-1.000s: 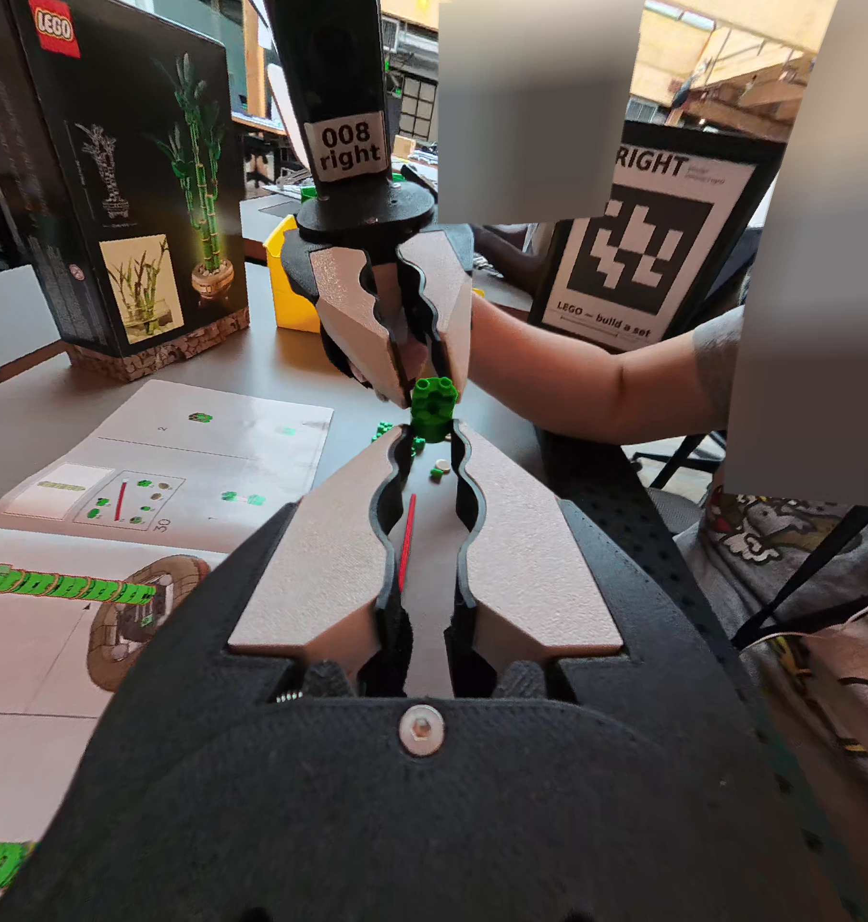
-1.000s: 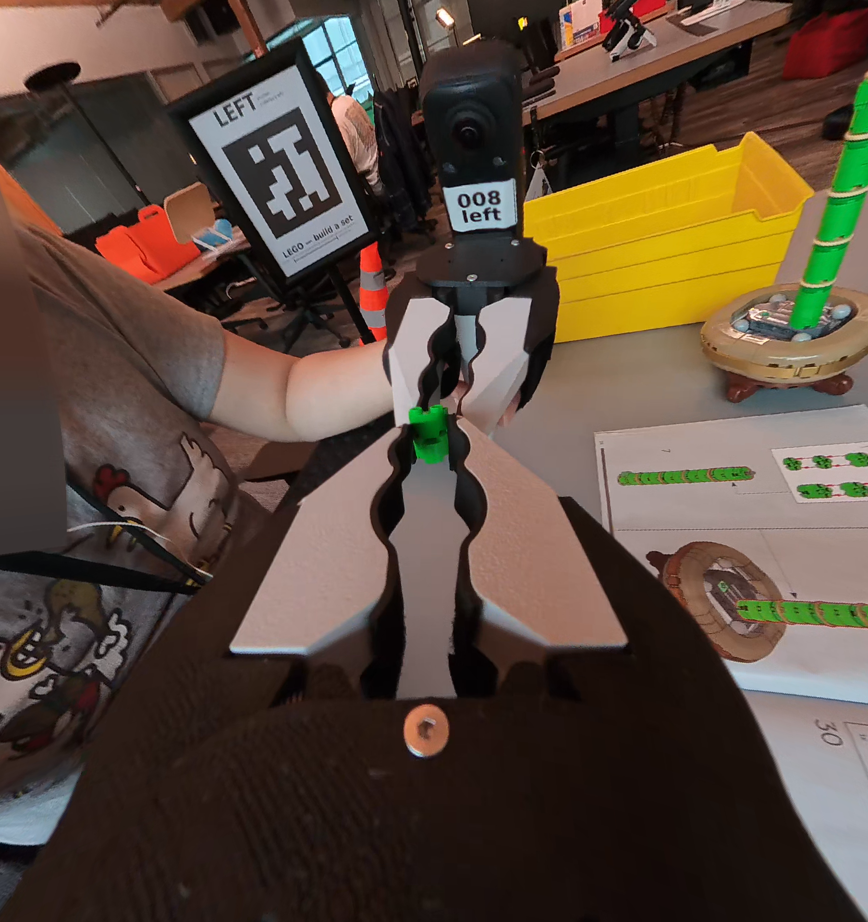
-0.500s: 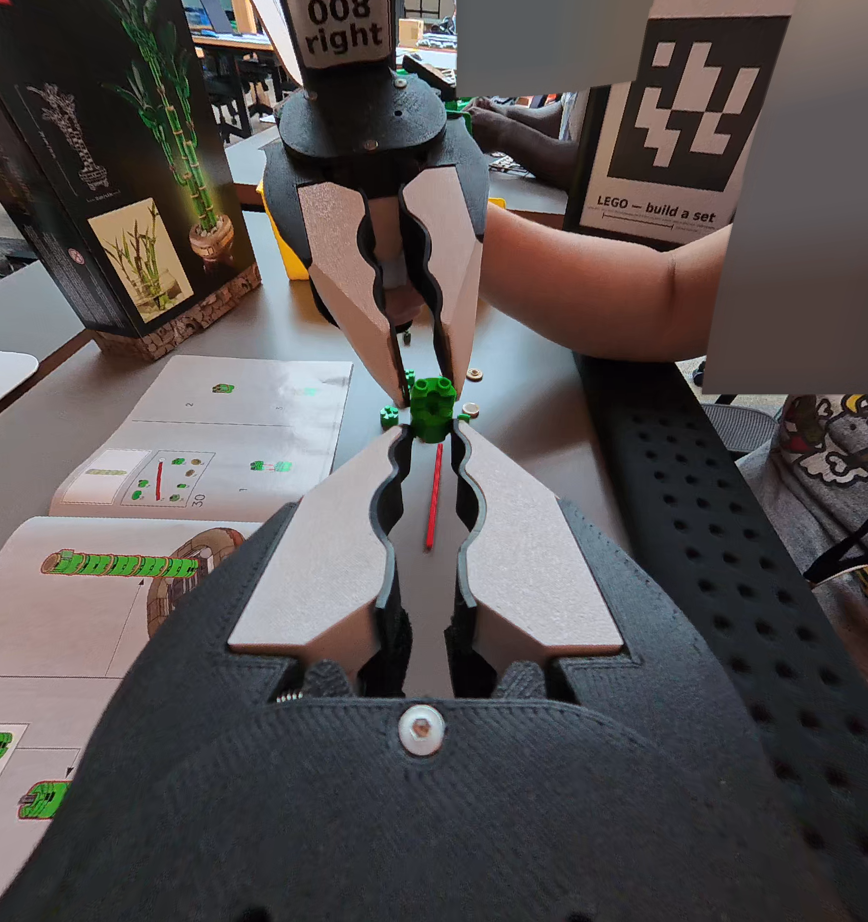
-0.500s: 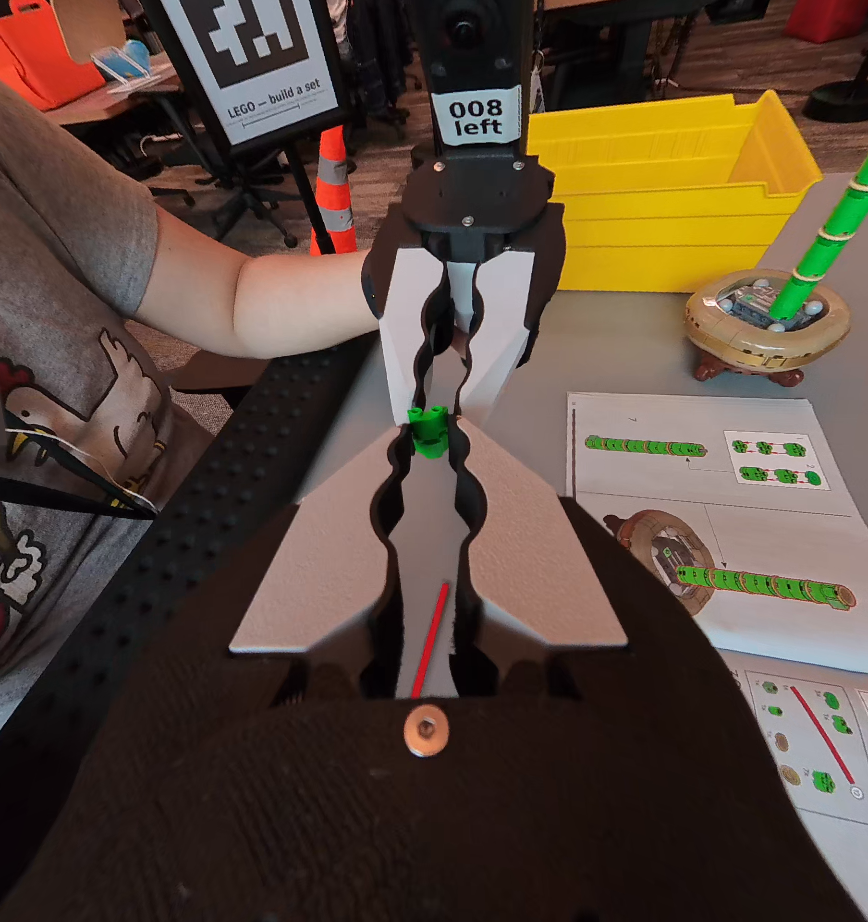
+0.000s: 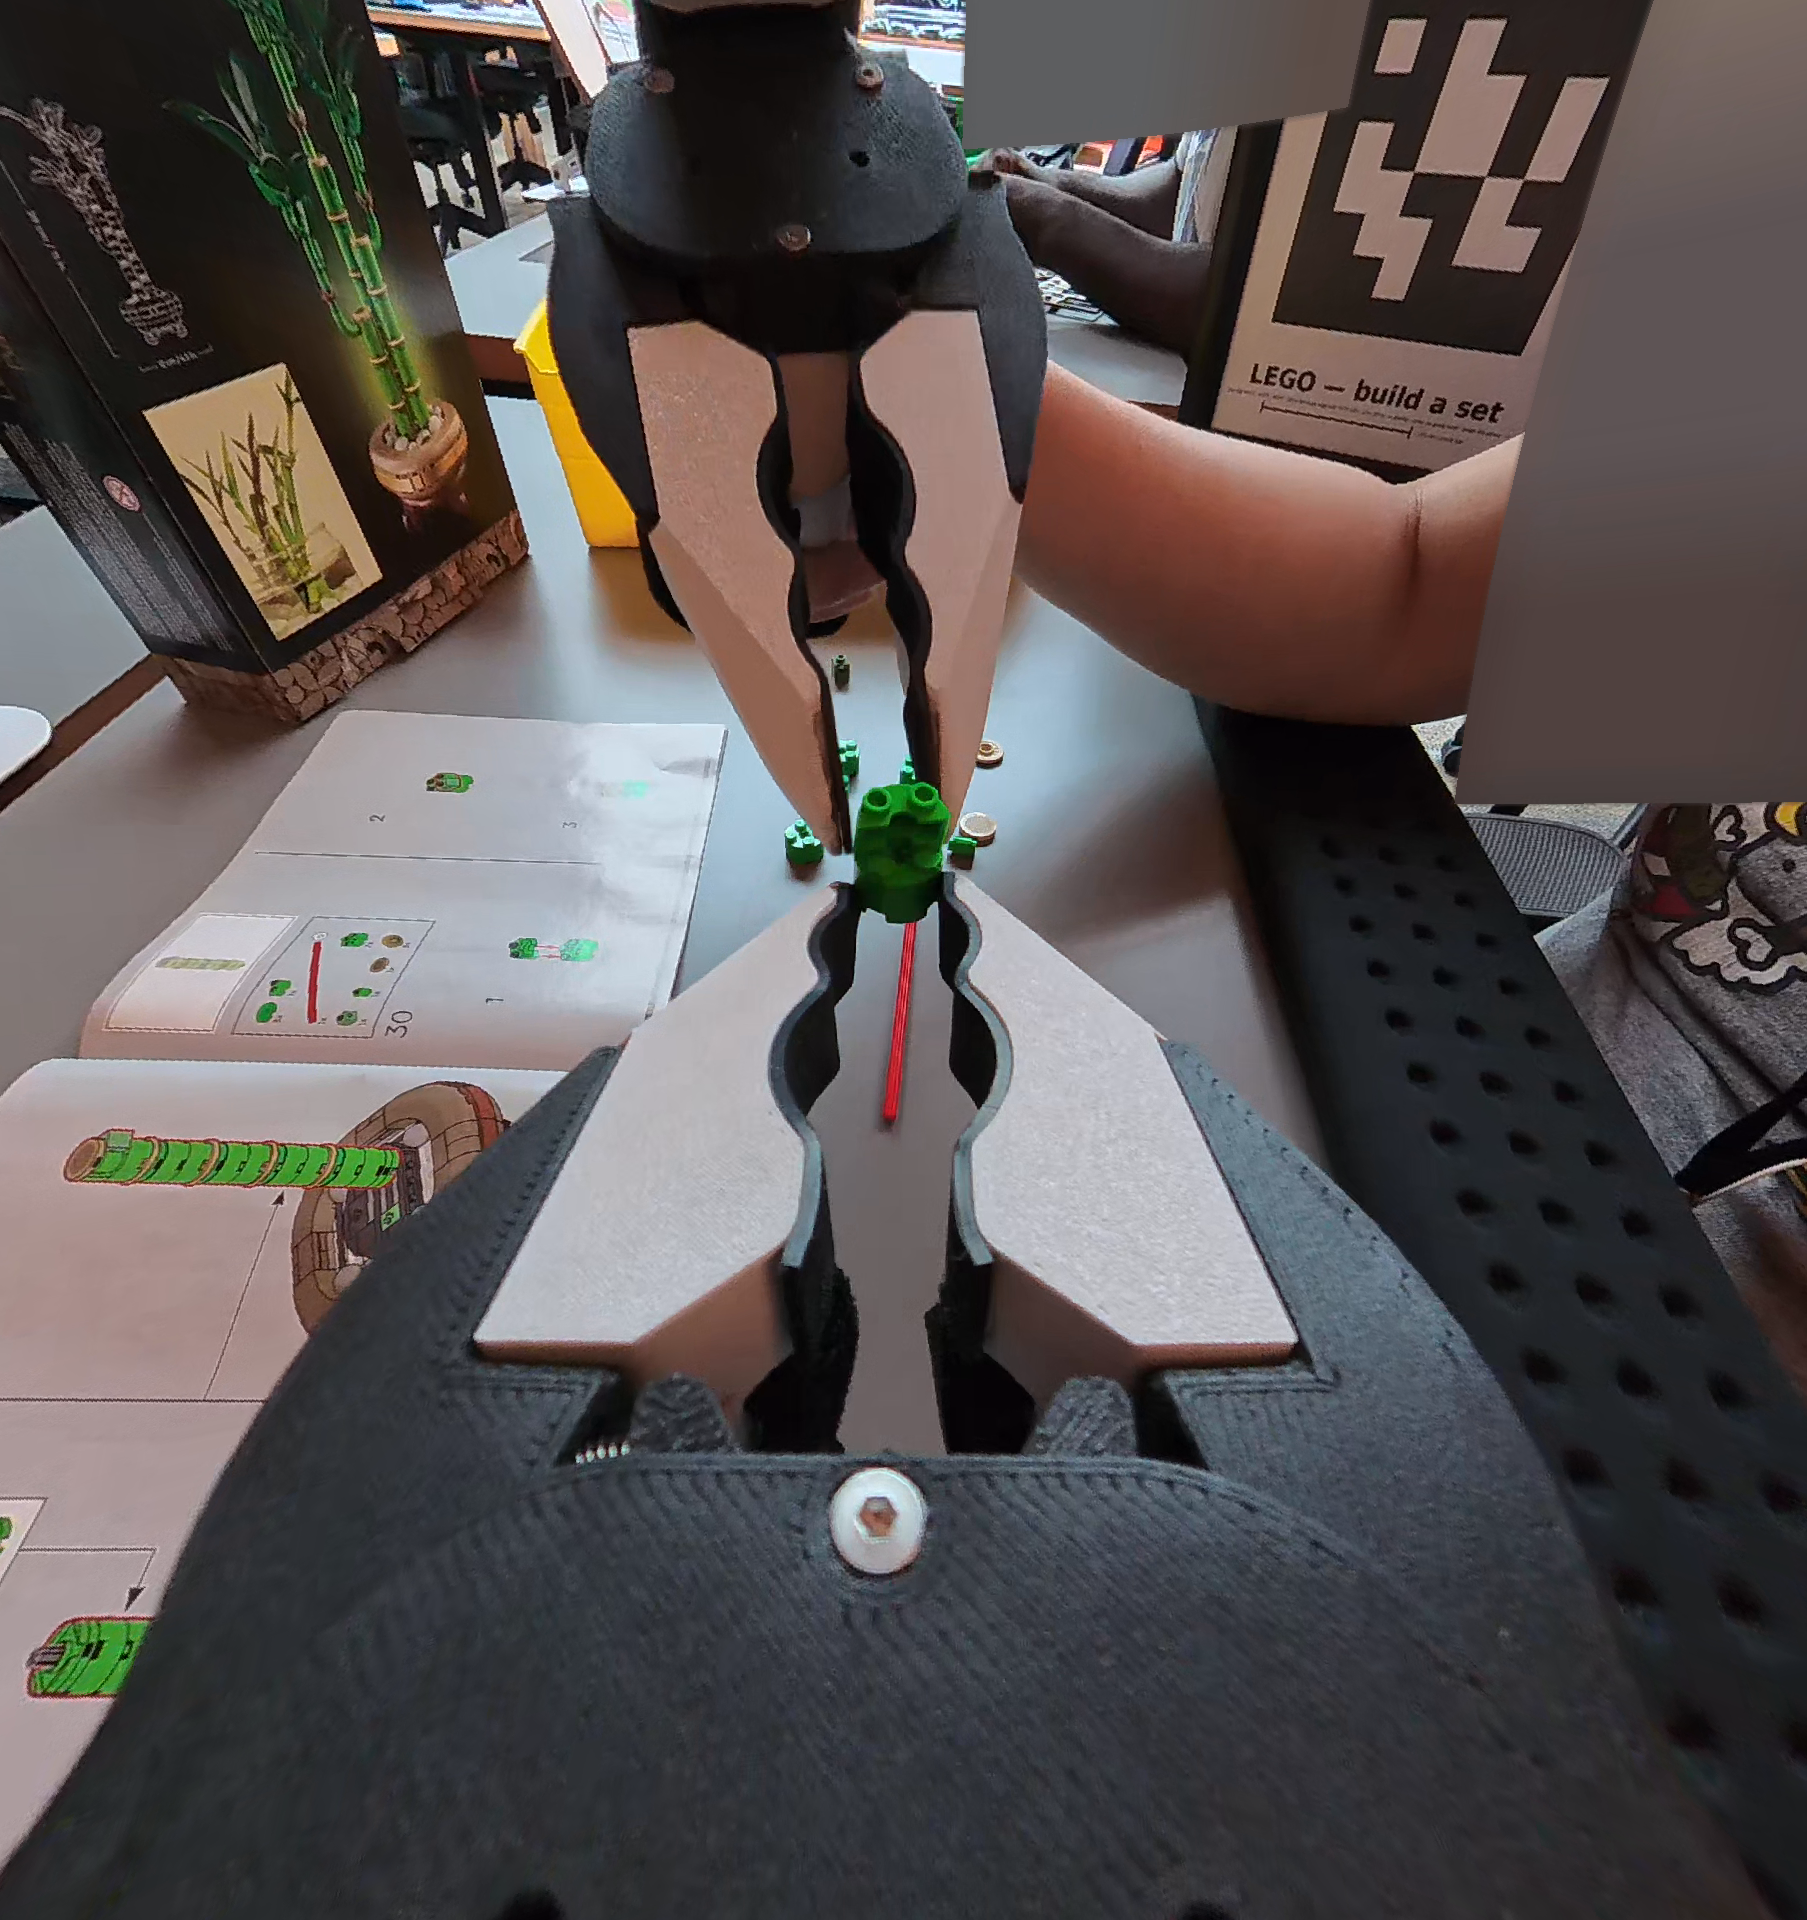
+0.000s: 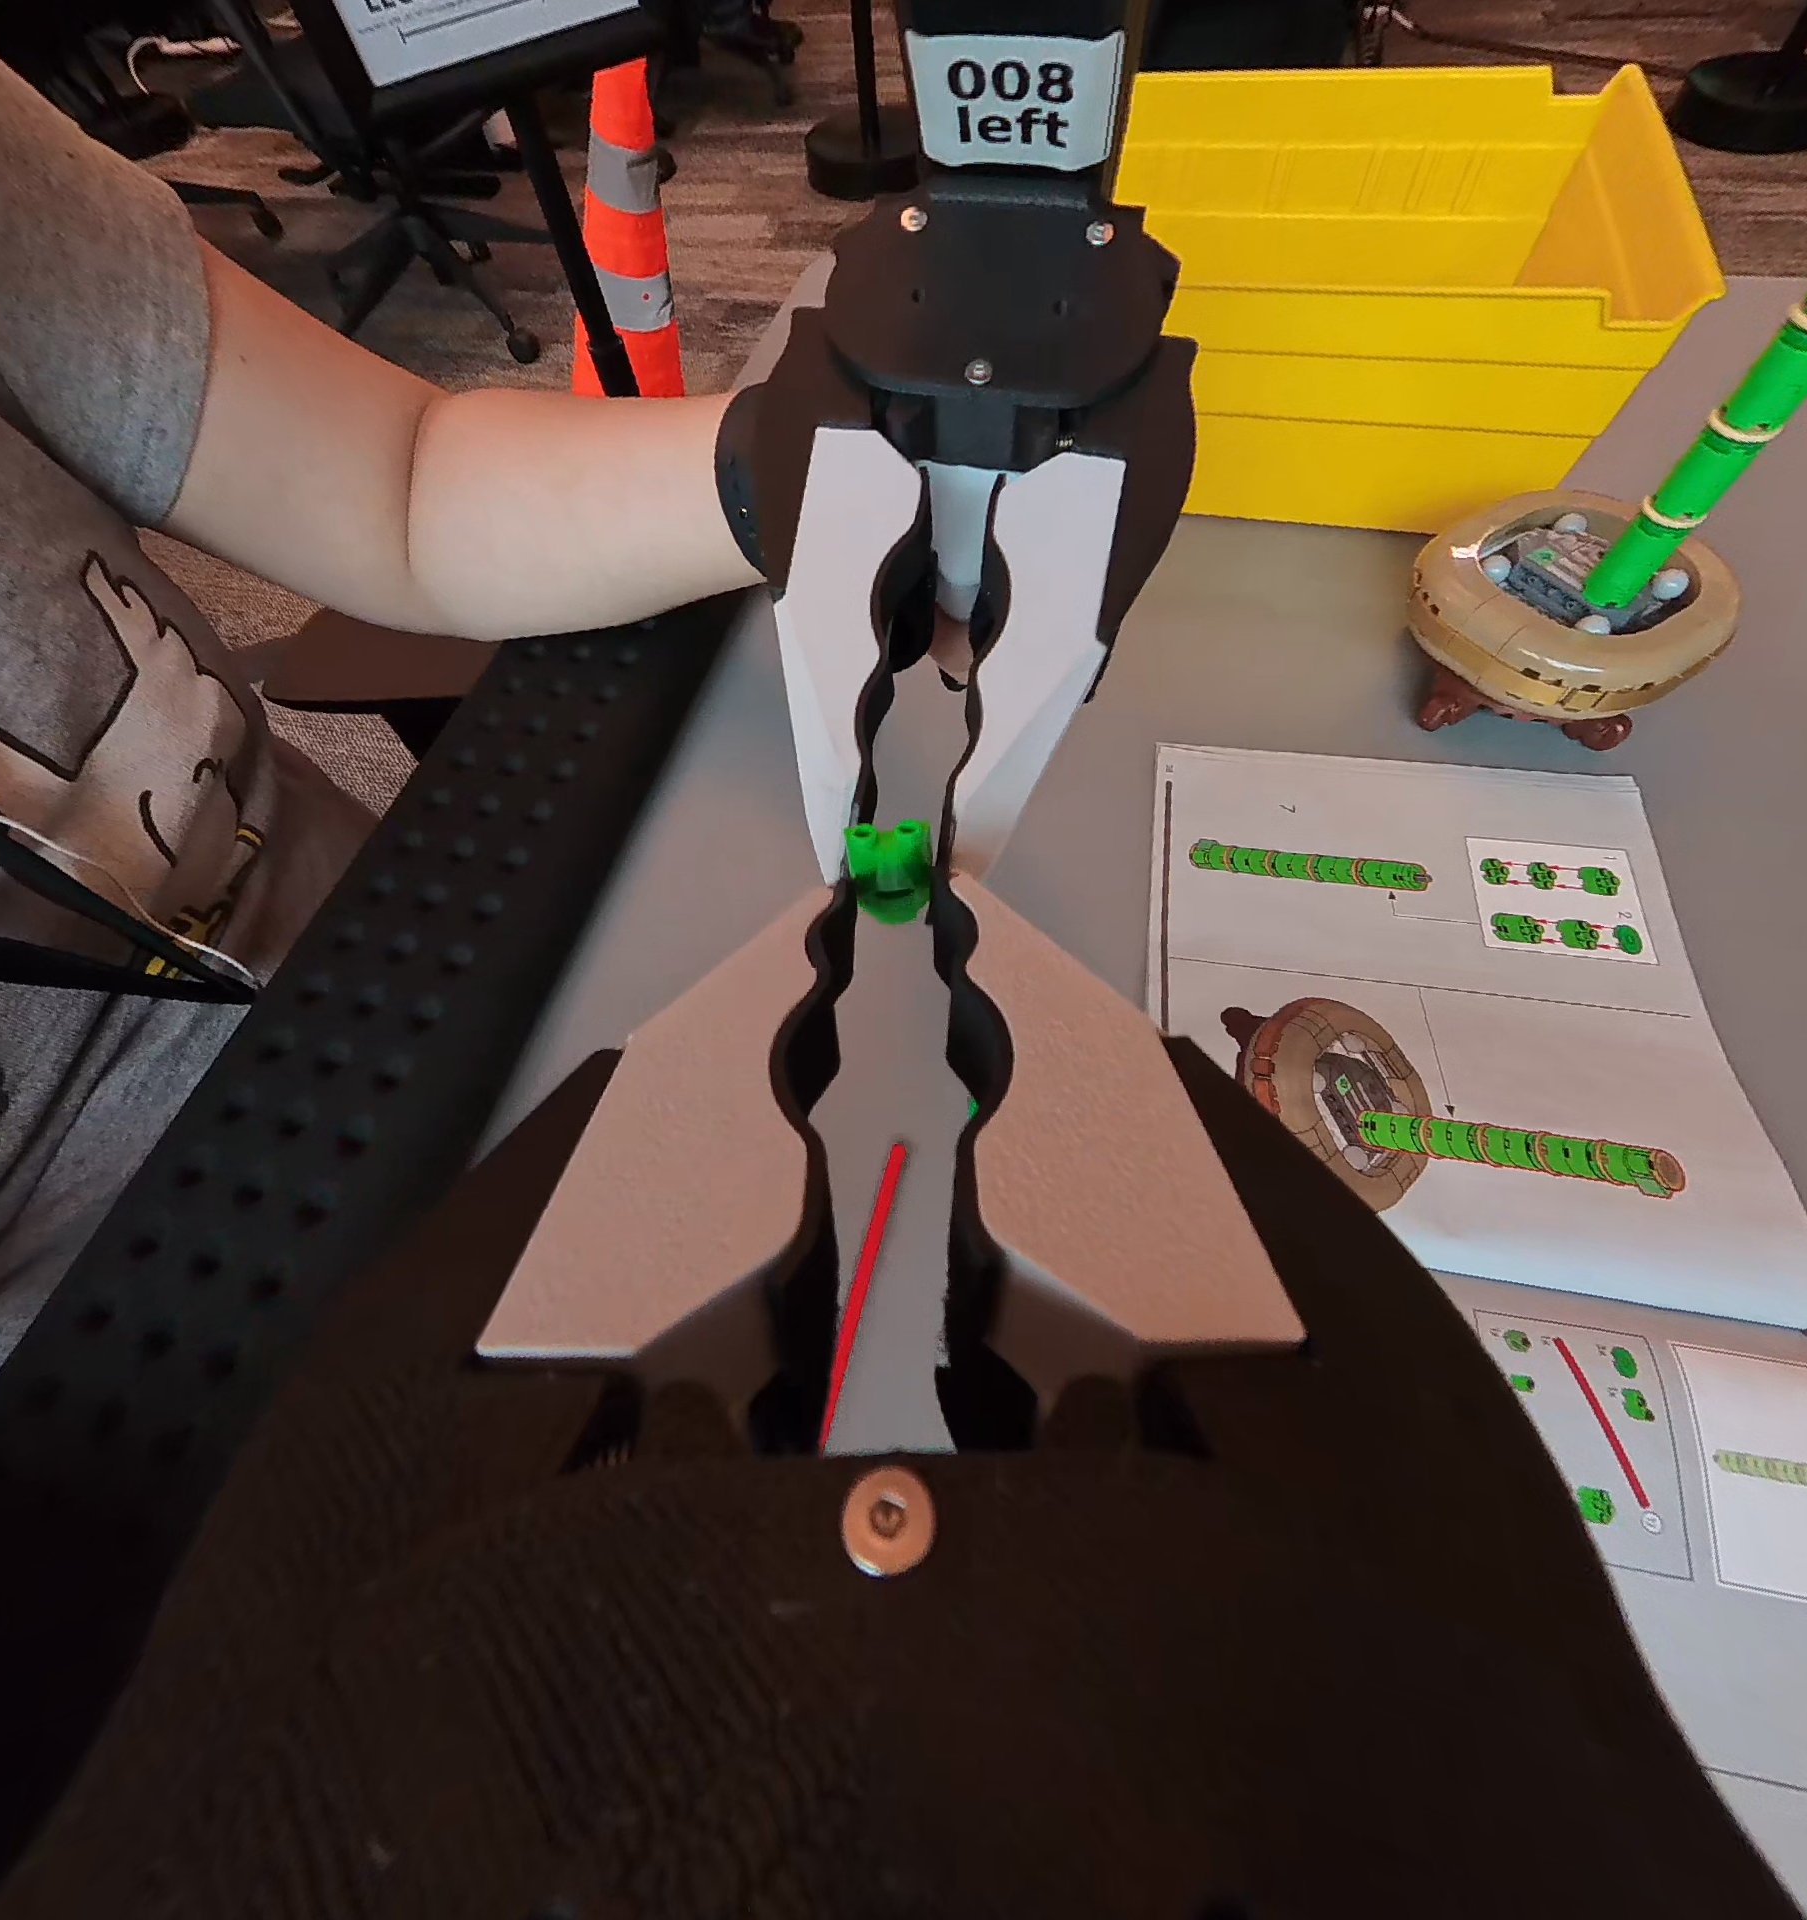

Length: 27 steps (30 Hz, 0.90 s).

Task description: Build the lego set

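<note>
At frame centre in the left wrist view, the left gripper (image 5: 894, 894) has its jaws clamped on a green round lego brick (image 5: 899, 847), studs pointing up and away. The right gripper (image 5: 883, 831) reaches down from the top of the frame, its jaws slightly apart around the upper part of the same brick — whether they touch it cannot be told. A thin red axle (image 5: 899, 1023) lies on the grey worktop (image 5: 1086, 935) just below the brick, with small loose green pieces (image 5: 800, 840) beside the tips. The open instruction booklet (image 5: 442, 883) fills the lower left, the set's box (image 5: 203, 343) the upper left. In the right wrist view a tan round base with a green bamboo stalk (image 6: 1564, 613) stands at the right edge, before a yellow bin (image 6: 1398, 291).
</note>
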Each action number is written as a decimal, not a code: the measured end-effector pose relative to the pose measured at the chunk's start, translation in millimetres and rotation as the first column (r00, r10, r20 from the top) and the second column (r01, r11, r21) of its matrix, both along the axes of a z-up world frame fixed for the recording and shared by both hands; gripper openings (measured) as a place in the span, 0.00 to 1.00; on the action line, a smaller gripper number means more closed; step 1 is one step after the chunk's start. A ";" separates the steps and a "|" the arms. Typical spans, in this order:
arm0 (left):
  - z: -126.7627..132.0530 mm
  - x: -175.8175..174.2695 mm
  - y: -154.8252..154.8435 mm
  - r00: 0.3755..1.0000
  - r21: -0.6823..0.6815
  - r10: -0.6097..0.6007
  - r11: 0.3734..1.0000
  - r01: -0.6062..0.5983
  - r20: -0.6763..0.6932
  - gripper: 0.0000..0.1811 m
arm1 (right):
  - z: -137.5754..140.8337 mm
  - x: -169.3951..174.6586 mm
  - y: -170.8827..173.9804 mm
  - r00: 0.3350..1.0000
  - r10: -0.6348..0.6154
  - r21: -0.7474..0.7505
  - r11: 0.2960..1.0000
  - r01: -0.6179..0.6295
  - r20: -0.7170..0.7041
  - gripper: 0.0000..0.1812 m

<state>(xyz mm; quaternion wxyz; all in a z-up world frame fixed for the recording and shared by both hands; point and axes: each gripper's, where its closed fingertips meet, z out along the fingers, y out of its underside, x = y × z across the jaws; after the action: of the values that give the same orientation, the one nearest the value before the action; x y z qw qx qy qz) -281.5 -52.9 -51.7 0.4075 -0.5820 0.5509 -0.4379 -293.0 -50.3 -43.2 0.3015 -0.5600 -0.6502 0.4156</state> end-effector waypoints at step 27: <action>-2.0 -7.8 24.1 0.989 0.105 0.148 0.984 -0.145 -0.025 0.08 | -0.6 -1.8 34.9 0.956 -0.258 -0.835 0.486 0.256 0.143 0.36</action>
<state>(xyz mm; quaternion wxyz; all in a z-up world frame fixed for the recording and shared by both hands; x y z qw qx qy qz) -289.3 -28.8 -53.7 0.4590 -0.6062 0.5350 -0.3682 -294.8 -15.5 -43.9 0.0510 -0.7253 -0.2755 0.6288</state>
